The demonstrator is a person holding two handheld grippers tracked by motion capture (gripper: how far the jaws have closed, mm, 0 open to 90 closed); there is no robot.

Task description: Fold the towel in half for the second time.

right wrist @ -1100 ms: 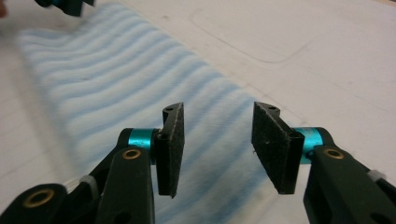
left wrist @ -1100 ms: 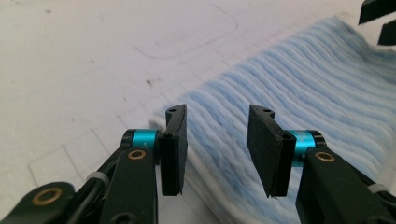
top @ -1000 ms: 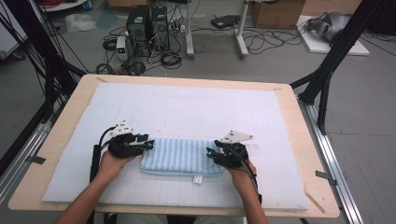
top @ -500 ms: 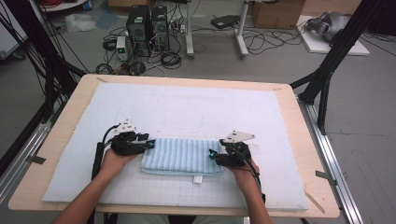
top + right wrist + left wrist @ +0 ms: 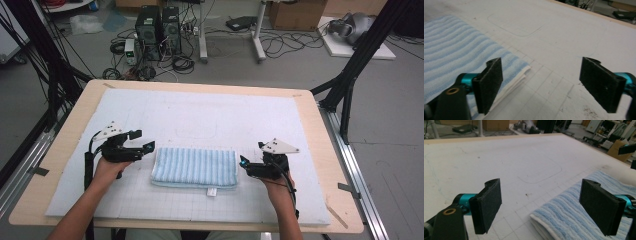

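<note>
Both grippers have just backed off the towel ends, jaws opening wide with nothing between them.

Folding looks pretty much done: the blue-and-white striped folded terry towel lies flat near the front of the white gridded foam mat, with the left gripper just beside its left edge and the right gripper just off its right edge. What's left is maybe one more fold. Nothing's in the way; beyond the wooden table edge, computer towers and cables sit on the floor.
</note>
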